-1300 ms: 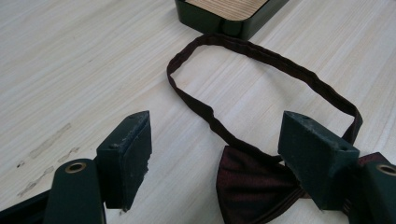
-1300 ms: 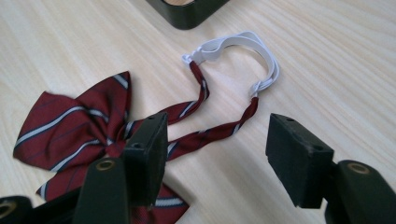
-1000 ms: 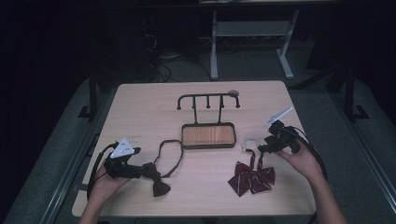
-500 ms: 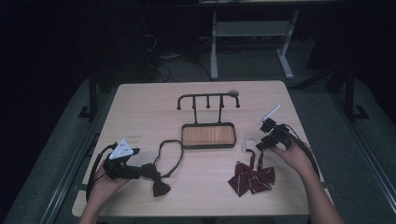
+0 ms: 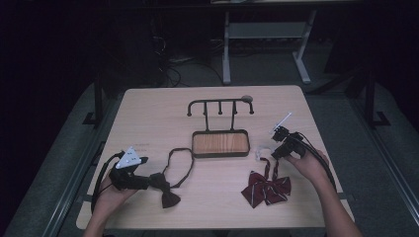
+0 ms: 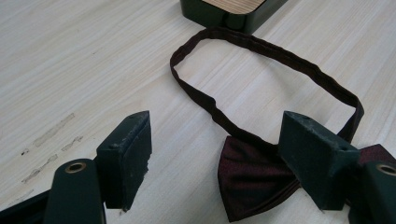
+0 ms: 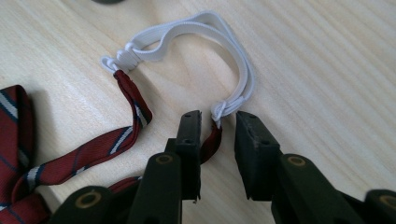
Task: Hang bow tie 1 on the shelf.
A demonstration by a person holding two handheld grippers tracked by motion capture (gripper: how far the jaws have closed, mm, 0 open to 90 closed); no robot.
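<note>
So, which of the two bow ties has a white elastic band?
The striped red bow tie by the right gripper; its loop is white elastic. The plain dark bow tie has a dark band.

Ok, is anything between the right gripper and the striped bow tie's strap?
Nothing visible. The right gripper has its jaws open either side of the strap of the striped bow tie, just below the white elastic.

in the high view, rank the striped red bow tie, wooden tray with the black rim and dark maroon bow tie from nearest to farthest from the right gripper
1. Striped red bow tie: just below the right gripper, its white elastic loop beside the jaws.
2. Wooden tray with the black rim: table centre, to the gripper's left.
3. Dark maroon bow tie: far left, by the left gripper.
</note>
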